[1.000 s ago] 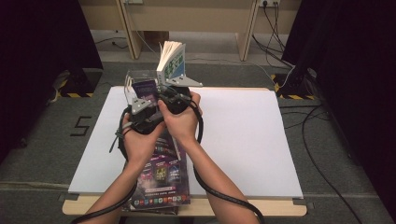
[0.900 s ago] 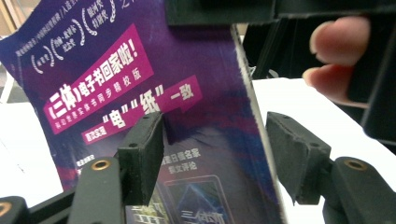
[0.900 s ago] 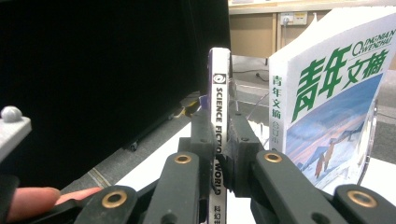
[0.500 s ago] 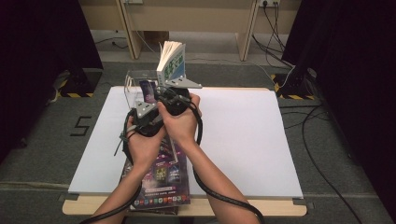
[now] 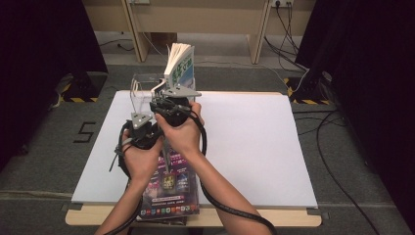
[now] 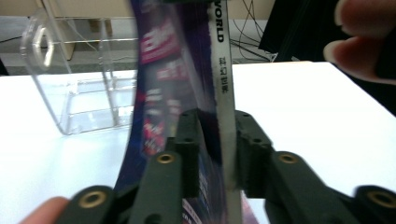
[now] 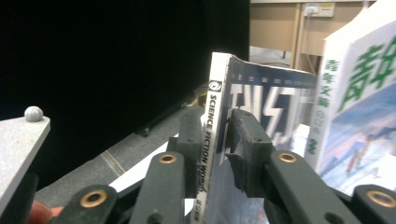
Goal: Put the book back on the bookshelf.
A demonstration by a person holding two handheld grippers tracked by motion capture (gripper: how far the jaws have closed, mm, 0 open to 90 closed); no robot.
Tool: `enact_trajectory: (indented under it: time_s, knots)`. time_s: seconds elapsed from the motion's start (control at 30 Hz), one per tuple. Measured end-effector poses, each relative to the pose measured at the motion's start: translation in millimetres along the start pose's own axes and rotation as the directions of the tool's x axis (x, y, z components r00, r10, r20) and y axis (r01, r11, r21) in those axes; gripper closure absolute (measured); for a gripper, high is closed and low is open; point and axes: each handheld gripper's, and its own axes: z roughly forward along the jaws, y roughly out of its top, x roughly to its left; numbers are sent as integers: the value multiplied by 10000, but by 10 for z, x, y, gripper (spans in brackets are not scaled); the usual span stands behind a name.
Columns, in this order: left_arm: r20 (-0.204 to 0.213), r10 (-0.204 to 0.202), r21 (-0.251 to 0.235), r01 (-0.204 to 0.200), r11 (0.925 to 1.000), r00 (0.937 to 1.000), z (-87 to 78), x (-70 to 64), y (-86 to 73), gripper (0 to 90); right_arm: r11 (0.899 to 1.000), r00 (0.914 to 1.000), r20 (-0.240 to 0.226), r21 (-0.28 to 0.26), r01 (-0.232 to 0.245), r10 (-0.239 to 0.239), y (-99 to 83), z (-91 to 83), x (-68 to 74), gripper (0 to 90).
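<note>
Both tools moved forward toward the clear acrylic rack [image 5: 142,90]; left tool [image 6: 215,140] clamps the purple-blue magazine's [image 6: 187,70] spine above the white desk [image 6: 299,116], right tool [image 7: 215,135] clamps it beside the green-lettered book [image 7: 359,93].

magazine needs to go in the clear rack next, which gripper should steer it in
Right, probably. The right gripper clamps the magazine near its top, beside the book at the rack; the left gripper clamps it lower.

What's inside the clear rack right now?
The clear rack holds one upright book with green characters at its right end. Both grippers clamp a science fiction magazine by its spine beside that book. The hands and grippers cover the rack's floor there.
</note>
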Motion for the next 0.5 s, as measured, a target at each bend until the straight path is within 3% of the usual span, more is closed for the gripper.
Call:
enact_trajectory:
  time_s: [0.13,0.23,0.37,0.5]
  knots:
    - [218,-108,261,102,9996,9997,2,241,-6,827,10000,9973,-732,25,18,-16,23,-70,-32,728]
    - [511,-338,265,325,9991,9981,2,391,-16,827,9996,9965,-807,-154,228,-239,41,-228,-100,713]
    - [905,-267,141,256,9996,9955,-30,503,-3,828,10000,9988,-486,-30,68,-69,14,-436,-305,710]
    - [1407,-508,246,478,9986,9888,-33,618,17,829,9997,9998,-9,158,-190,190,-157,-675,-607,699]
